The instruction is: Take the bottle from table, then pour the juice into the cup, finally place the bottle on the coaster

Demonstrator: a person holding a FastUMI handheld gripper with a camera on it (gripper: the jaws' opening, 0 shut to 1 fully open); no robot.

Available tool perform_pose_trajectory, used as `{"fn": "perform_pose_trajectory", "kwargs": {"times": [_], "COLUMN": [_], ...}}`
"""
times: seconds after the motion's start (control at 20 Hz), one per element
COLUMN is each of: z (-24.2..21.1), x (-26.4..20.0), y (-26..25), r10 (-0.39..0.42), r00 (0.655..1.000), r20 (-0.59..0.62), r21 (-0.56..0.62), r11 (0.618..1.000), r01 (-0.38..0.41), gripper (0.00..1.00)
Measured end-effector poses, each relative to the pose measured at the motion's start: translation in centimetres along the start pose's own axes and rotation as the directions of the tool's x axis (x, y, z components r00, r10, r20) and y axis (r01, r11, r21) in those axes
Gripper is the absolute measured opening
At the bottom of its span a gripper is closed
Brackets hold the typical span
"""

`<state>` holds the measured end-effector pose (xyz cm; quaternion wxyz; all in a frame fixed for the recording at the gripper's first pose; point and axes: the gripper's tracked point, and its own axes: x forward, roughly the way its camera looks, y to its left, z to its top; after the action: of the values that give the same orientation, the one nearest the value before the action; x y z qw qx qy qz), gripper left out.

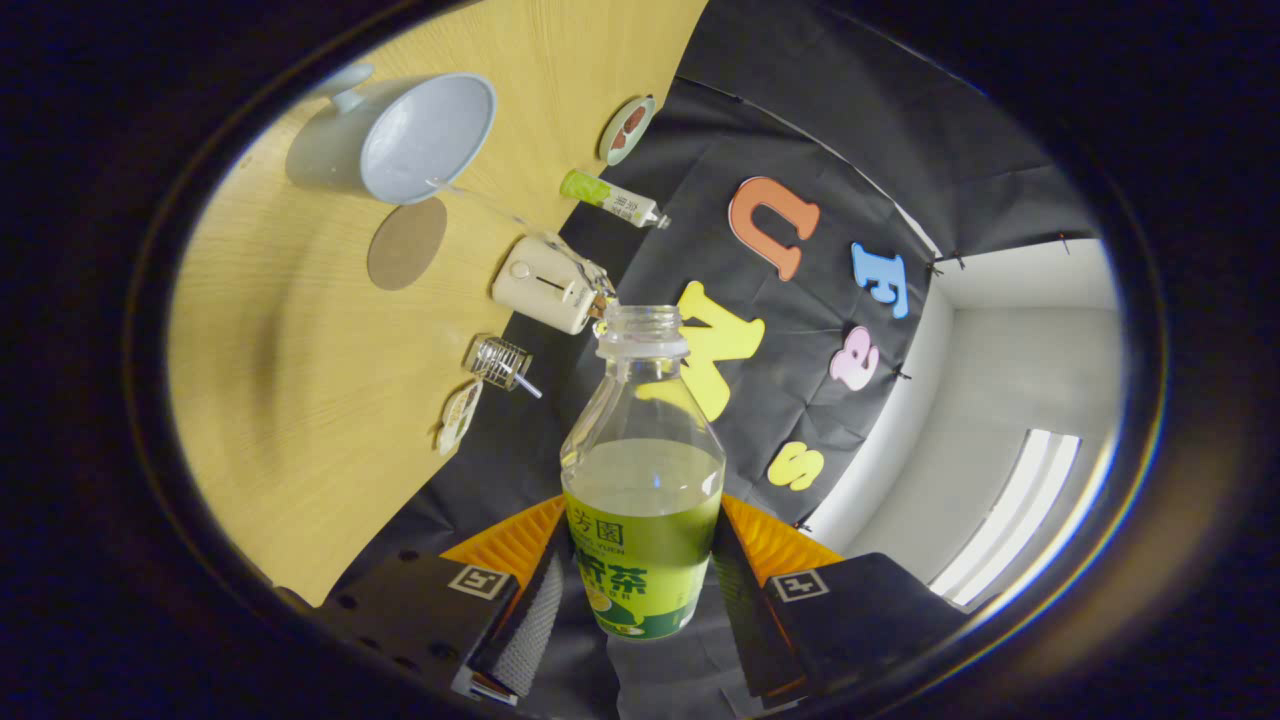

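The pale wooden table (300,420) runs tilted across the scene, with the black cloth wall behind it and a white wall and ceiling light off to the side. The gripper (640,590) has both fingers pressed against the sides of the green tea bottle (643,480), one black padded finger (535,610) on each flank of the label, so the bottle is clamped between them and lifted clear of the table. The bottle is uncapped, its open neck pointing ahead of the fingers, and it is roughly half full of greenish liquid, whose surface sits just above the label. Beyond the bottle's mouth, on the table, lies a round brown coaster (406,244), and just past it stands a light blue cup (425,137) with a handle, apparently empty. Near the table's far edge sit a small cream-coloured appliance (543,284), a little wire holder (497,360), a green-capped tube (610,199) and a small round dish (627,129).
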<state>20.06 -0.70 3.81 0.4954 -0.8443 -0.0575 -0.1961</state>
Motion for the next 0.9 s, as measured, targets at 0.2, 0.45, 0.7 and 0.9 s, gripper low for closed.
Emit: {"fn": "perform_pose_trajectory", "kwargs": {"times": [0.2,0.45,0.7,0.9], "z": [0.1,0.7,1.8,2.2], "x": [0.0,-0.3,-1.1,-1.8], "y": [-0.3,-2.1,-3.3,-3.6], "r10": [-0.035,-0.142,-0.181,-0.202], "r00": [0.999,0.989,0.981,0.975], "r20": [0.008,0.034,0.073,0.087], "r21": [-0.032,-0.054,-0.053,-0.079], "r11": [0.999,0.988,0.981,0.975], "r01": [0.035,0.144,0.185,0.209], "gripper": [0.80,0.80,0.80,0.80]}}
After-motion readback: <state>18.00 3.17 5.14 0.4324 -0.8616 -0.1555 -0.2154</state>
